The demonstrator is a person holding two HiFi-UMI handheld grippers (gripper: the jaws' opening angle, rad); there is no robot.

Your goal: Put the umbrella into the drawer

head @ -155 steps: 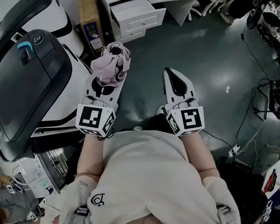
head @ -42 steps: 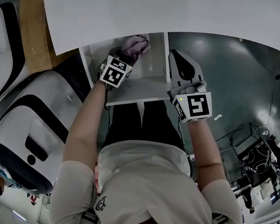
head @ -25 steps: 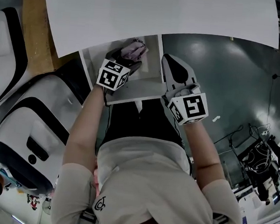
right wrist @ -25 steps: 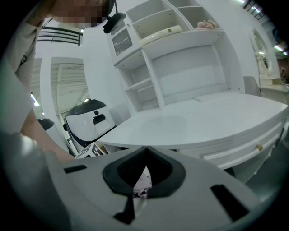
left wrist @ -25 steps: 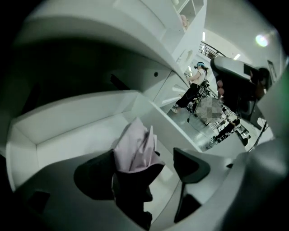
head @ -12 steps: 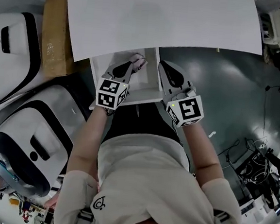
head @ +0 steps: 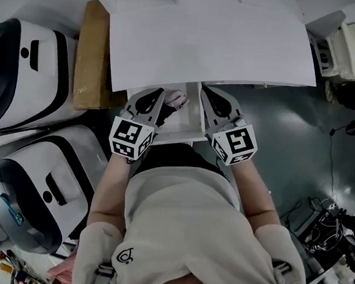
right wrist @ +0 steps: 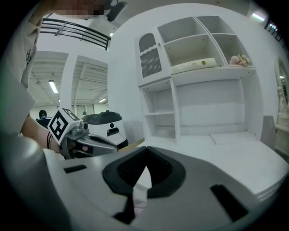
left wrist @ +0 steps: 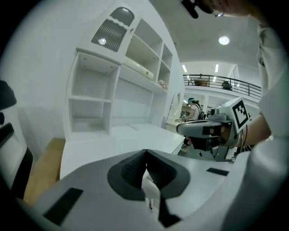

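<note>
Pink folded umbrella (head: 176,99): where does it lie? asks the first.

In the open white drawer (head: 181,130), answers the second, at 3 o'clock from the left gripper (head: 152,95) and 9 o'clock from the right gripper (head: 210,93). The left is slightly nearer. Its long axis seems to run toward 12 o'clock, under the white desk top (head: 210,45), which hides most of it.

And the jaws?

Both pairs are pressed together with nothing between them; the left's have just been closing. Probably only the drawer front, at 6 o'clock from the umbrella, needs pushing.

The room?

Dark floor (head: 278,125) at 3 o'clock; a brown cardboard box (head: 92,56) and white-and-black machines (head: 43,58) at 9 o'clock.
</note>
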